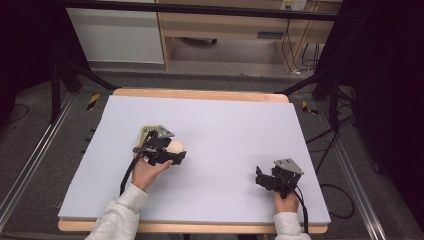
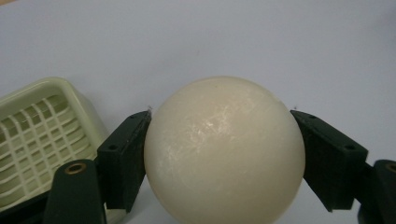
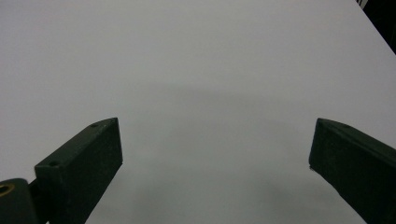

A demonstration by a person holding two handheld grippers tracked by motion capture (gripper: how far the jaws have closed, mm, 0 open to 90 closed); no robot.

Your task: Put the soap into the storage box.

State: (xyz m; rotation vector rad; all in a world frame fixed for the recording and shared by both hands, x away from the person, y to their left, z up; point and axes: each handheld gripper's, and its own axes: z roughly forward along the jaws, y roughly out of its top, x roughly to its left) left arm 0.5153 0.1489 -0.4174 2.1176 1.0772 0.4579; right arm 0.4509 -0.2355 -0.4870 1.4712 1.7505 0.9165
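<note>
**Cream ball clamped in my left gripper, right gripper idle**

Here, starting at the fingertips: in the left gripper view, the two black pads (image 2: 123,158) press against opposite sides of a smooth cream-coloured ball (image 2: 224,149), one on each flank at about its widest part. The ball sits squarely between the jaws and is gripped firmly. I cannot tell whether its underside touches the mat. Its glossy surface carries no print, logo or lettering that I can read.

Just beside the ball, at the left of that view, lies a pale green plastic piece with a grid of square openings (image 2: 42,135). It bears no readable writing either.

From the high view, my left gripper (image 1: 172,152) is at the left-centre of the pale lilac mat (image 1: 230,125) that covers the wooden table (image 1: 200,94), with the ball at its tip and the green grid piece (image 1: 146,132) just behind it.

My right gripper (image 1: 261,176) is well apart, near the mat's front right corner. In the right gripper view its jaws stand wide apart with nothing between them, over bare mat.
</note>
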